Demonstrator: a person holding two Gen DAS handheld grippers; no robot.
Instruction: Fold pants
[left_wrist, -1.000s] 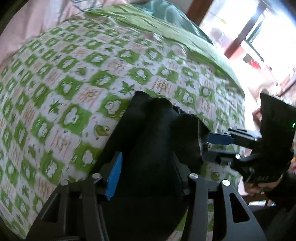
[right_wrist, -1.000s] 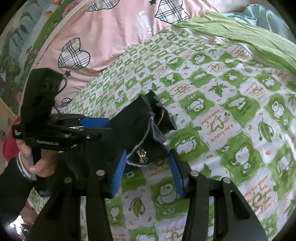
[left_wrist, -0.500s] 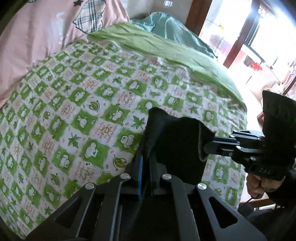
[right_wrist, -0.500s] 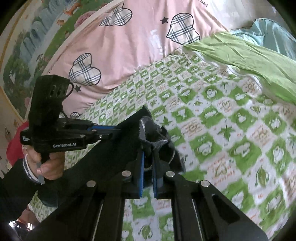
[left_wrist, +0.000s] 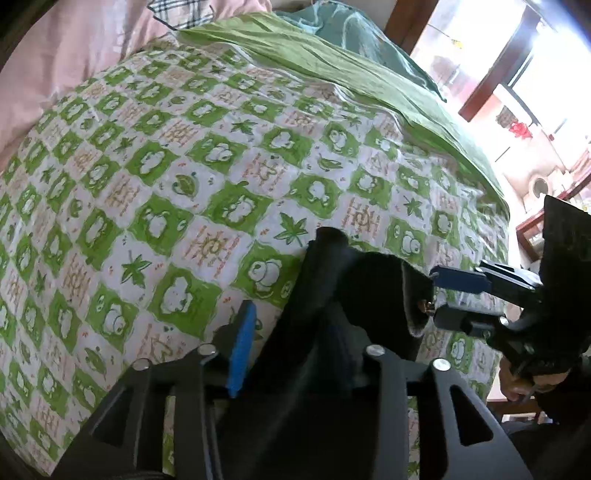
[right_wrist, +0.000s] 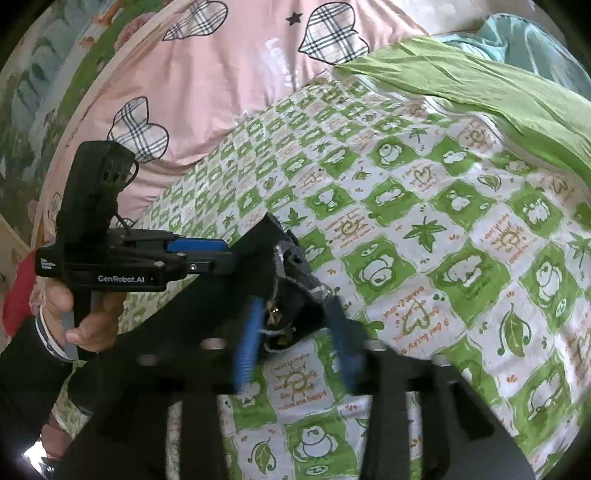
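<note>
Left wrist view: left claw (left_wrist: 306, 343) sitting spread apart, jaws just been opening, black pants (left_wrist: 354, 295) bunching between fingers but pads not pressing. Pants lying on green-check bed sheet (left_wrist: 184, 166), around 5 o'clock. Right claw (left_wrist: 439, 295) poking in at 3 o'clock, released too.

Right wrist view: right claw (right_wrist: 295, 332) hanging loose after opening, pants (right_wrist: 288, 295) edge drooping between fingers, dead centre. Left claw (right_wrist: 218, 254) sitting at 9 o'clock, hand (right_wrist: 74, 317) gripping handle. Pink pillow (right_wrist: 221, 74) lying at 12.
</note>
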